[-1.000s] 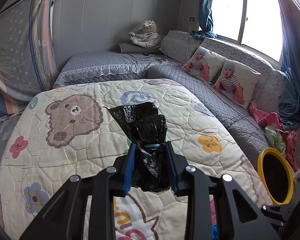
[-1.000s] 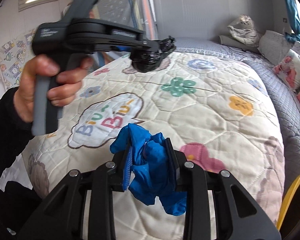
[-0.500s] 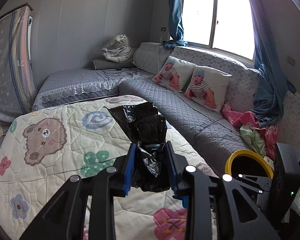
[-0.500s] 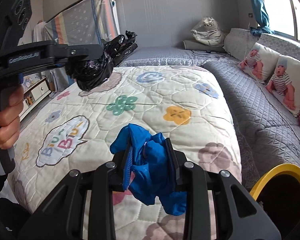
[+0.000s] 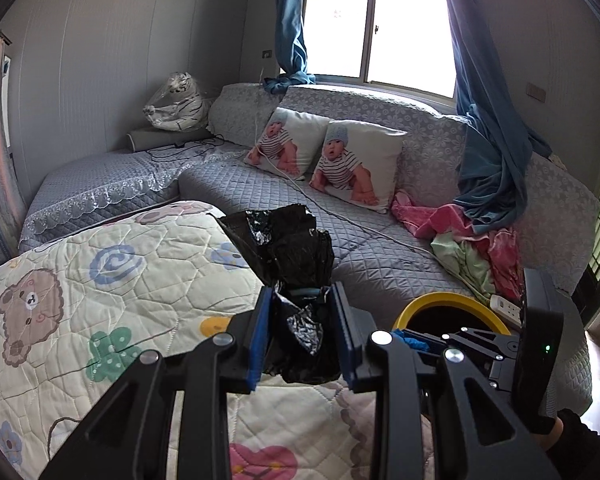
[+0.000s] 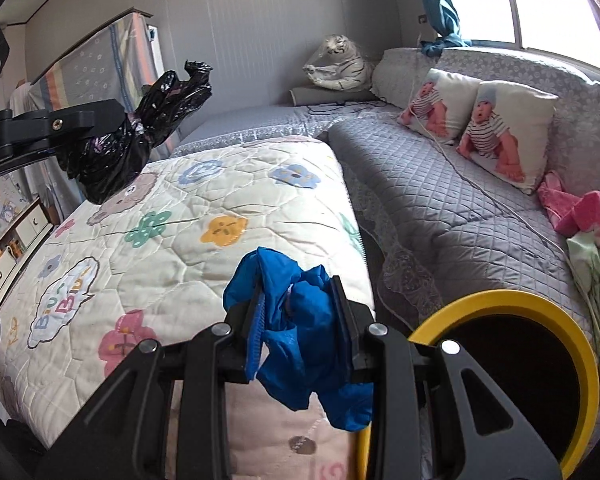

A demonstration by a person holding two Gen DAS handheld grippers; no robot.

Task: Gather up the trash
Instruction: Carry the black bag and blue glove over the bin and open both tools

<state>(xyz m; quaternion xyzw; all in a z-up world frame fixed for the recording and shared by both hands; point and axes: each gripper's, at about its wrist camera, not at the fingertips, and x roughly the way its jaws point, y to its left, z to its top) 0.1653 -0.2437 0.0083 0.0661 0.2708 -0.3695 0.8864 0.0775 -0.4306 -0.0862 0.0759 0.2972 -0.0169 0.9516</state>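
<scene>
In the left wrist view the left tool (image 5: 300,332) is clamped on a crumpled black plastic bag (image 5: 296,256) above the quilt, short of the yellow-rimmed bin (image 5: 452,304), while in the right wrist view the right tool (image 6: 300,328) pinches a blue glove (image 6: 300,344) beside the bin's rim, so both pieces look collected but undropped.

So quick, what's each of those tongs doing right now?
Left tongs: closed on a crumpled black plastic bag.
Right tongs: closed on a blue glove.

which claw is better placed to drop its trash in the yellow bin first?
Right, probably. The right claw, shut on the blue glove, sits beside the yellow bin. The left claw, with the black bag, is over the quilt.
</scene>
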